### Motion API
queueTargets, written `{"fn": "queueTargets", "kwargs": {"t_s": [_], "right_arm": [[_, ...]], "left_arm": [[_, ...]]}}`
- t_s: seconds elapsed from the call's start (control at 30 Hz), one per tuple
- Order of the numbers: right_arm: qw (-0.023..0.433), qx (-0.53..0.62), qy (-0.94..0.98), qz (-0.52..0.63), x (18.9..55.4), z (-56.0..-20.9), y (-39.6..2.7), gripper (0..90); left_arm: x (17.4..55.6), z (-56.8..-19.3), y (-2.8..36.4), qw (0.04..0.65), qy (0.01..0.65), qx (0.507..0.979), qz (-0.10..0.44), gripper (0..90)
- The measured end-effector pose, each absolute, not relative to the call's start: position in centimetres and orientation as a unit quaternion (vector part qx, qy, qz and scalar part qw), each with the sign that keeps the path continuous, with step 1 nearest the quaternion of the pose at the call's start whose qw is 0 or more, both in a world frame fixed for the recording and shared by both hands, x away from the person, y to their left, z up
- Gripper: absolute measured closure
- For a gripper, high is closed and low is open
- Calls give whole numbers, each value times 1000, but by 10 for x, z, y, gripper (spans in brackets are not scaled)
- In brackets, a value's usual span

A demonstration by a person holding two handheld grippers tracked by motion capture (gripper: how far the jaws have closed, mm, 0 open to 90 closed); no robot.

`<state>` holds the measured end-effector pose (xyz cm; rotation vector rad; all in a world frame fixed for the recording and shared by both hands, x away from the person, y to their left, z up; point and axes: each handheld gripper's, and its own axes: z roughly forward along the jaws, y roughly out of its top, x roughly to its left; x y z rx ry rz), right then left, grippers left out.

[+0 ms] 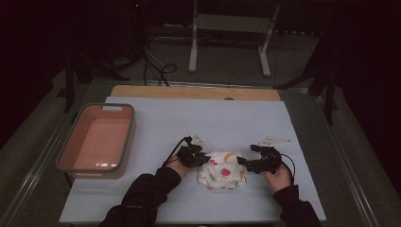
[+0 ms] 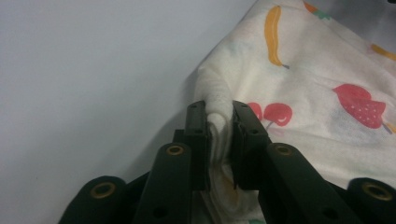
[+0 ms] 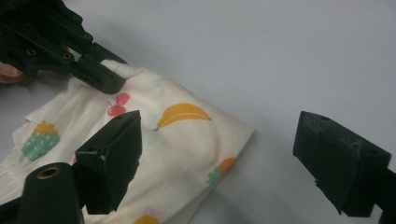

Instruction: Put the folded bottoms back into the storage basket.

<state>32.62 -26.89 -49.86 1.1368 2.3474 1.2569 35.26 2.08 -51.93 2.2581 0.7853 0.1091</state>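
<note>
left gripper (image 2: 219, 123) clamps the cloth (image 2: 317, 102) edge; right gripper (image 3: 224, 161) gapes over its far corner, bare table (image 1: 227, 116) beyond.

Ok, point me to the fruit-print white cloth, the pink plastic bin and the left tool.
fruit-print white cloth (image 1: 221, 171), high view, printed top.
pink plastic bin (image 1: 124, 137), high view, right wall.
left tool (image 2: 219, 122), left gripper view, tips pinching cloth fold.

My cloth (image 1: 221, 170) lies bunched on the table's near middle, cream with printed fruit (bananas, cherries, a strawberry), its left edge pinched up into a fold, the rest lying loosely folded.
</note>
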Motion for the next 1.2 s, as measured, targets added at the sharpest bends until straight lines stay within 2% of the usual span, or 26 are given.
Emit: {"fn": "queueTargets", "kwargs": {"t_s": [0.93,1.2], "right_arm": [[113,385,822,405,343,-522,-263,149],[108,367,833,400,350,-528,-255,186]], "left_arm": [[342,-492,20,398,256,878,73,829],[341,-489,20,405,248,877,75,829]]}}
